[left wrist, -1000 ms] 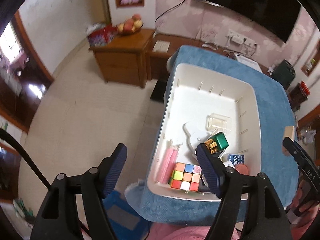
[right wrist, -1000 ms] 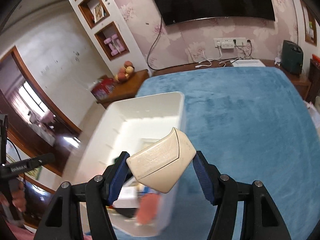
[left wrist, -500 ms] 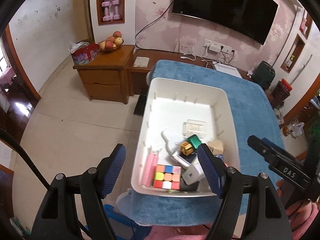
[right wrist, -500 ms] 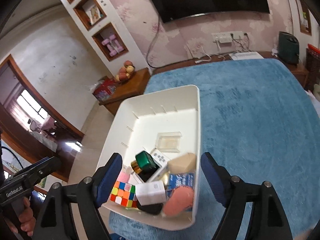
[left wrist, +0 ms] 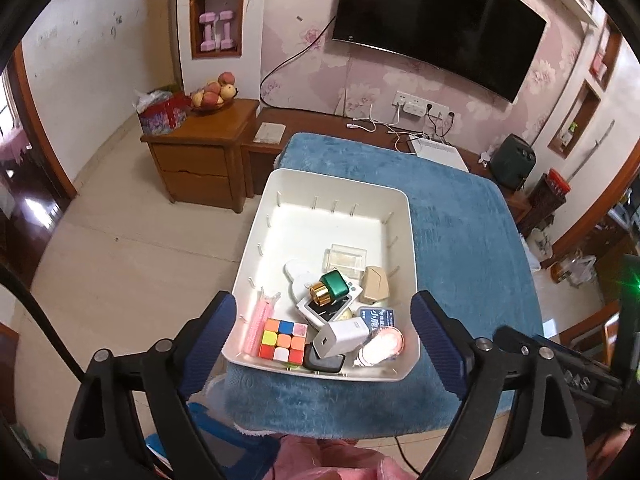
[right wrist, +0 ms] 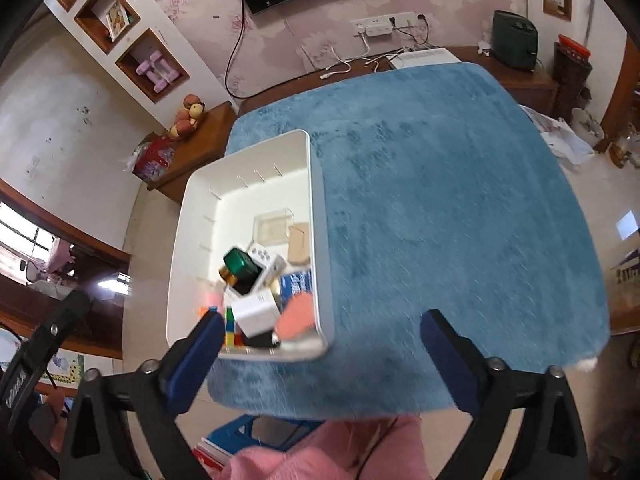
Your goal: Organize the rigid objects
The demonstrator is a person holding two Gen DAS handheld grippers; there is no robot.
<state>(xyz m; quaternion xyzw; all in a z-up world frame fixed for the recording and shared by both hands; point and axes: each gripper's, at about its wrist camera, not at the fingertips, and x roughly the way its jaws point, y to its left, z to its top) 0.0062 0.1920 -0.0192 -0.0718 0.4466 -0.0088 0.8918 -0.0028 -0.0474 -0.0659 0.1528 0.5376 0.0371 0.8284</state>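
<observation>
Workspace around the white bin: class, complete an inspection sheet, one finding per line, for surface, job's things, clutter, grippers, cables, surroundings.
Surface: blue plush cover, bare apart from the bin.
Job's things: white bin holding puzzle cube, green bottle with gold cap, white charger, beige case, clear box, pink comb.
Clutter: nothing seen on the cover.
Grippers: left gripper and right gripper open, empty, jaws just widened.
Cables: white leads on the TV bench.
Surroundings: television, fruit bowl, wooden cabinet.

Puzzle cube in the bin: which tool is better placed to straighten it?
Left, probably. Both tools have just been opening, empty; the left tool faces the puzzle cube squarely, while the right tool looks mostly at bare blue cloth.
</observation>
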